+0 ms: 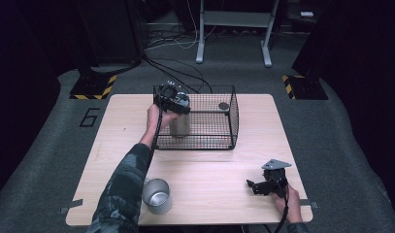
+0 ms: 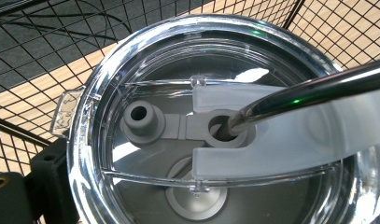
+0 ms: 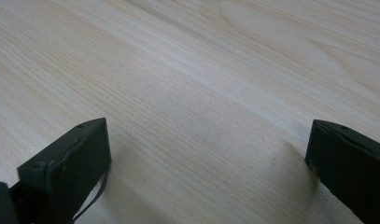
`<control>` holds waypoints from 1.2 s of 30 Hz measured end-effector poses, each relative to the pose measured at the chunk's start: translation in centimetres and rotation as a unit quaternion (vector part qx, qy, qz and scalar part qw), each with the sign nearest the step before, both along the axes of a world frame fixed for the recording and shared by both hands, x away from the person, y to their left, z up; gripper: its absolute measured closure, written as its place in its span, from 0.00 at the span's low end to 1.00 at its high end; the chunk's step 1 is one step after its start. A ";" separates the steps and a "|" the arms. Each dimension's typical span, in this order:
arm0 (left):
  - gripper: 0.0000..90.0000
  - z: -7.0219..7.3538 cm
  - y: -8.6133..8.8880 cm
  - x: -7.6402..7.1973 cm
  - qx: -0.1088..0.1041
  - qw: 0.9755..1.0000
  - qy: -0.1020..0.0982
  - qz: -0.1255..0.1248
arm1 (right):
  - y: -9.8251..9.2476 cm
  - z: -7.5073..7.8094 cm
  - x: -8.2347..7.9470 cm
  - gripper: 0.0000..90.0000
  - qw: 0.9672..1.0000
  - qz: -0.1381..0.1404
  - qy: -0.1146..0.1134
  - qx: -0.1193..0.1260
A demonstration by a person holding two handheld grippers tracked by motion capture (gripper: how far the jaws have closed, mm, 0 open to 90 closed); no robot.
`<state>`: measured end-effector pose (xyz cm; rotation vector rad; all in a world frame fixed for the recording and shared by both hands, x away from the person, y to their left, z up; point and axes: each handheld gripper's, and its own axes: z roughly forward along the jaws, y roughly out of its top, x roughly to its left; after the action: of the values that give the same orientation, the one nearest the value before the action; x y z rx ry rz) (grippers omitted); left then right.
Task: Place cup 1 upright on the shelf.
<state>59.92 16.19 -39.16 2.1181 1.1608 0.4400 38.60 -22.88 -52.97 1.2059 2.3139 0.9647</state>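
- The tumbler stands in the wire basket, at its left end, under the left gripper (whether it is clamped cannot be told).
- It should be kept upright, straw clear of the wires.
- The right gripper rests wide, holding nothing, on the table.

The table is made of pale wood with a smooth, matt grain. The basket is formed of thin black wire mesh. The tumbler is brushed metal, topped by a clear glossy plastic lid with a matt grey rubber plug and a polished metal straw. The mug near the table's front left corner is dull metal.
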 end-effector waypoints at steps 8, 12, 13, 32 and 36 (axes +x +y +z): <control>0.03 -0.1 0.3 -0.4 -0.004 1.000 -0.001 0.005 | 0.0 0.0 0.0 0.00 1.000 0.000 0.000 0.000; 0.03 -0.1 0.2 -0.5 0.000 1.000 -0.006 0.007 | 0.0 0.0 0.0 0.00 1.000 0.001 0.000 0.000; 0.03 0.0 0.2 -0.6 0.004 1.000 -0.005 0.004 | 0.0 0.0 0.0 0.00 1.000 0.000 0.000 0.000; 0.00 1.3 0.8 -1.7 -0.016 0.999 -0.029 -0.002 | 0.0 0.0 0.0 0.00 1.000 -0.002 -0.001 0.003; 0.00 1.4 0.9 -1.8 -0.017 0.999 -0.034 -0.004 | 0.0 0.0 0.0 0.00 1.000 -0.003 -0.001 0.003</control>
<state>58.13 17.09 -37.72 2.0618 1.1129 0.4802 38.60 -22.83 -52.99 1.2123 2.3062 0.9727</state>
